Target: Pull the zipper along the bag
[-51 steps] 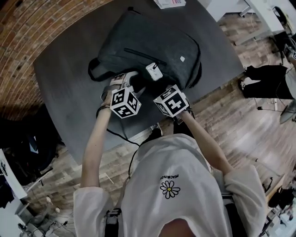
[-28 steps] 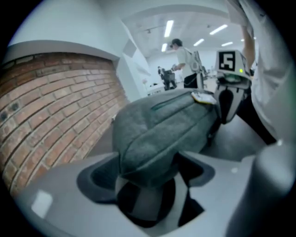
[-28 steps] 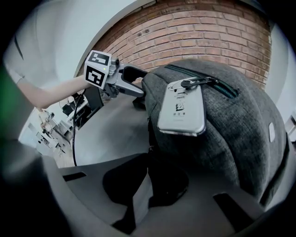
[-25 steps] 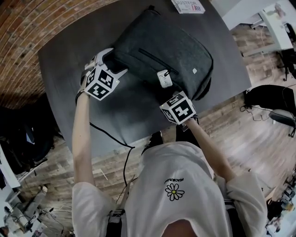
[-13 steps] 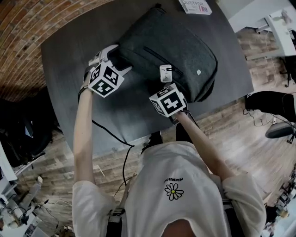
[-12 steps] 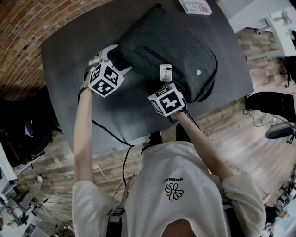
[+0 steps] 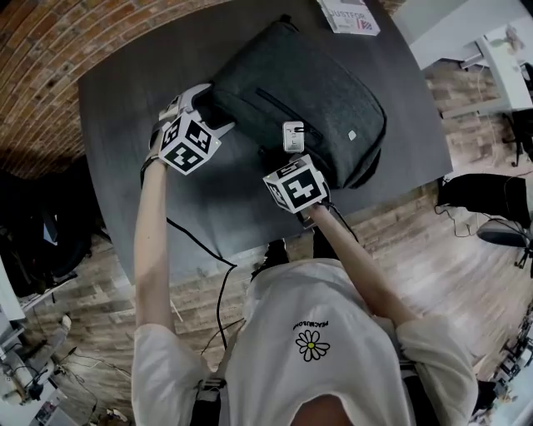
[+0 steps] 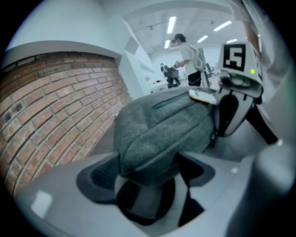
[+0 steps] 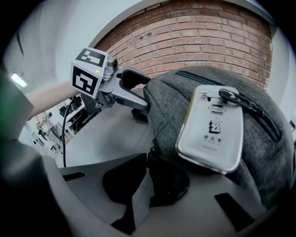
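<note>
A grey backpack (image 7: 296,100) lies flat on the dark table (image 7: 125,100), with a white tag (image 7: 292,136) hanging on its near side. My left gripper (image 7: 215,118) is shut on the bag's left end; in the left gripper view the grey fabric (image 8: 157,129) is pinched between the jaws of the left gripper (image 8: 148,178). My right gripper (image 7: 288,161) is at the bag's near edge, just under the tag. In the right gripper view the right gripper (image 9: 149,159) is shut on the small zipper pull (image 9: 151,147), below the white tag (image 9: 210,129).
A printed booklet (image 7: 348,15) lies at the table's far edge behind the bag. A black cable (image 7: 196,241) runs from the left gripper over the table's near edge. Wooden floor lies to the right, a brick wall (image 7: 50,33) to the left.
My left gripper went from the bag's near side to its left end and closed on it. My right gripper then slid left along the near edge, to below the tag.
</note>
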`<state>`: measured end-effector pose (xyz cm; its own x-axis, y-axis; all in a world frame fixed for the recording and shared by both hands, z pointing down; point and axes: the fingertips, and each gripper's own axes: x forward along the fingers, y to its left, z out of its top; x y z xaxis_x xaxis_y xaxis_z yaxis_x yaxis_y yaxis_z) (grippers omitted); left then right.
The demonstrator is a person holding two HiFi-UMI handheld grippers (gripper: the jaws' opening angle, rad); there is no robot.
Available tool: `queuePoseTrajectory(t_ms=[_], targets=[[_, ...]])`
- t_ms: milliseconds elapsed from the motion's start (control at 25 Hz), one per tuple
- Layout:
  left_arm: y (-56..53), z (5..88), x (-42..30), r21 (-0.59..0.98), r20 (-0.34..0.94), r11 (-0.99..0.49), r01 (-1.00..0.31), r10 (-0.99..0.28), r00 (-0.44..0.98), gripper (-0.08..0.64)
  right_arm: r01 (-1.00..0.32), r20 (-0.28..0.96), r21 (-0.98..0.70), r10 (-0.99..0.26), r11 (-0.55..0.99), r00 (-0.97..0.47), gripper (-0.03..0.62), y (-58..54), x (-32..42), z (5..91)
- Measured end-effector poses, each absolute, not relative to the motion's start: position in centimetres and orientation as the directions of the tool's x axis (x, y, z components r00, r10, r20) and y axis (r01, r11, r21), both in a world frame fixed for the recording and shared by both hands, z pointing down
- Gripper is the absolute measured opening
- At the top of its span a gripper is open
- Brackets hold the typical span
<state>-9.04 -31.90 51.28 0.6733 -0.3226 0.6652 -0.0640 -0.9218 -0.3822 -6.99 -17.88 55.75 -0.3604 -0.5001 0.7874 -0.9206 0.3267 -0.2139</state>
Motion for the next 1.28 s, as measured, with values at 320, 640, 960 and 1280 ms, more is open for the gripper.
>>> queuePoseTrajectory(t_ms=[320,640,960,1280], targets=[[-31.6,43.9,-8.6,-0.417,0.480,-0.870,-0.263,-0.456,0.749,0.386,-0.915,0.715,-0.143,-0.600,0.378,-0.359,0.040,-15.7,-5.7,51.0],[-28.5,33.1,-6.0,-0.466,0.181,-0.741,-0.483,-0.614,0.768,0.164,-0.922,0.517,0.078,-0.806,0.379,-0.287,0.028,-18.8,-2.0,40.4],[-22.1,23.8,-4.0,-0.341,-0.089,-0.602,-0.722,-0.744,0.662,0.008,-0.928,0.236,0.170,-0.928,0.332,-0.289,0.000,-18.8,1.1,29.9],[-17.8,20.9,-2.8,-0.130,-0.185,-0.537,-0.834,-0.813,0.552,0.008,-0.921,0.044,0.201,-0.942,0.333,-0.331,-0.002,-16.3,2.9,23.8]])
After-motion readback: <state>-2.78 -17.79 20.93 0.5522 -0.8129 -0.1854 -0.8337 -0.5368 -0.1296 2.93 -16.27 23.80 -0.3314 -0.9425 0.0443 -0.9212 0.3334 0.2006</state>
